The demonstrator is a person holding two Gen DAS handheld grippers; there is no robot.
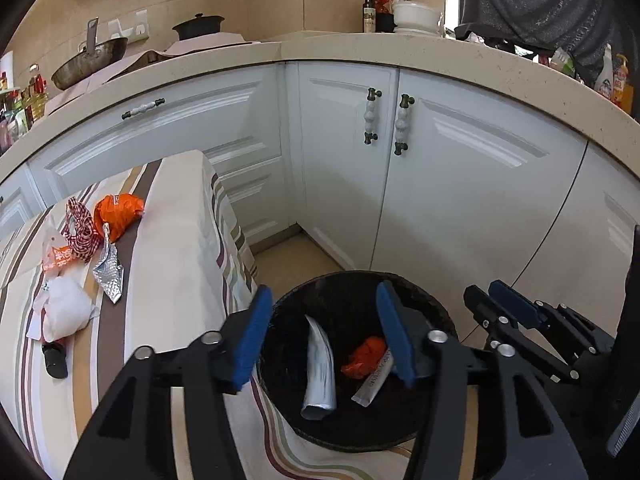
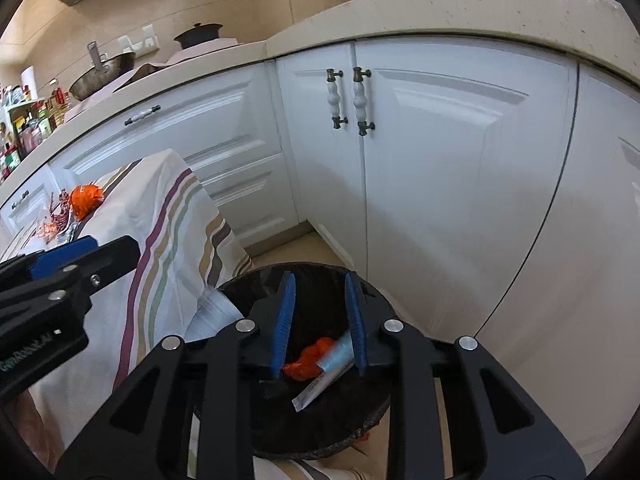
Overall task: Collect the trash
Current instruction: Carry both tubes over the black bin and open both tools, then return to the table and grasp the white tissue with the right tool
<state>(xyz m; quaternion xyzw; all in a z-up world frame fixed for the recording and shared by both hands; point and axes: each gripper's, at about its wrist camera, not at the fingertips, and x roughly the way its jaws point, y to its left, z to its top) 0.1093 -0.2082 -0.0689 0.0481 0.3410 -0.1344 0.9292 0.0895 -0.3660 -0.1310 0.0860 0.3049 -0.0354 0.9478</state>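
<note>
Both tongs hang over the black bin (image 1: 360,432), tilted down toward its mouth. The left tongs (image 1: 326,340) stand well apart with nothing between the blue pads; the right tongs (image 2: 320,320) are parted more narrowly, also gripping nothing, the litter showing in their gap lying below in the bin. The left view shows three pieces in the bin: a curled silver wrapper (image 1: 318,368), a crumpled orange wrapper (image 1: 364,358) and a flat white sachet (image 1: 372,380). The right view shows the orange wrapper and the sachet plainly but only a pale edge of the silver one at the rim. Beside the bin stands a worktop under a striped cloth (image 1: 176,240); only the left view shows its litter clearly: an orange ball (image 1: 118,212), a red-and-white patterned wrapper (image 1: 80,232), a silver foil strip (image 1: 108,268), an orange-printed packet (image 1: 56,258), a white wad (image 1: 66,312) and a small black object (image 1: 54,360). White cabinets (image 1: 440,180) rise behind.
</note>
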